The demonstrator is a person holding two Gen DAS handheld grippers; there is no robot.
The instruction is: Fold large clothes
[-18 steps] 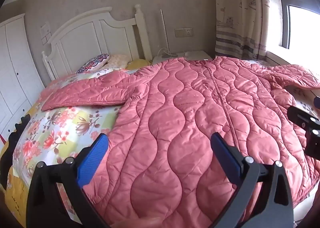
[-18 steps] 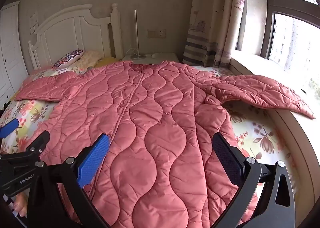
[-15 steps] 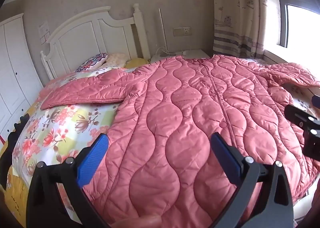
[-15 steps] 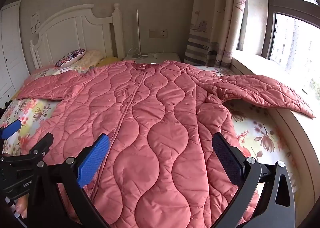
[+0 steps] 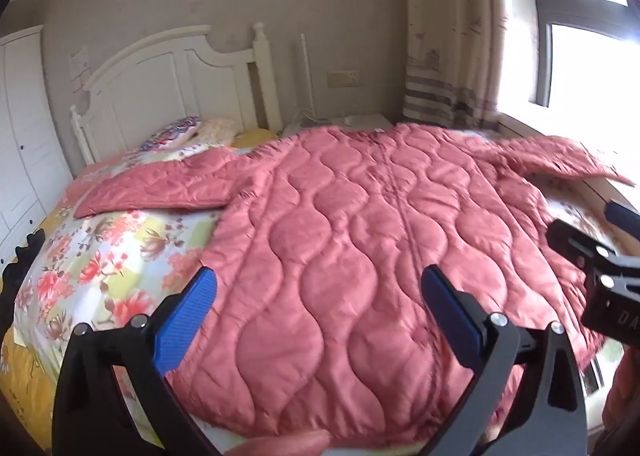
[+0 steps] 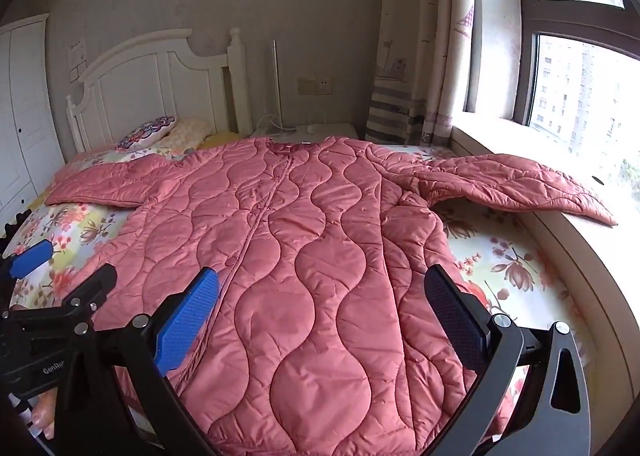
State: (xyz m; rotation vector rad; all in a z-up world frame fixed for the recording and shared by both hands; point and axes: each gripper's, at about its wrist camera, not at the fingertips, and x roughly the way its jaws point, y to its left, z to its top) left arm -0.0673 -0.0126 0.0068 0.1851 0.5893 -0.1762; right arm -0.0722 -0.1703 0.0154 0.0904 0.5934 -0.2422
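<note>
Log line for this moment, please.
stage: pre-grasp | coat: flat on bed, sleeves out | left gripper: open, empty | right gripper: open, empty

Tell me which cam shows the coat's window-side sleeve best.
Right wrist view. The sleeve lies in full there, spread from the shoulder out onto the windowsill, cuff end visible and sharp. In the left wrist view the same sleeve sits near the frame edge, foreshortened, blurred and washed out by window glare.
</note>
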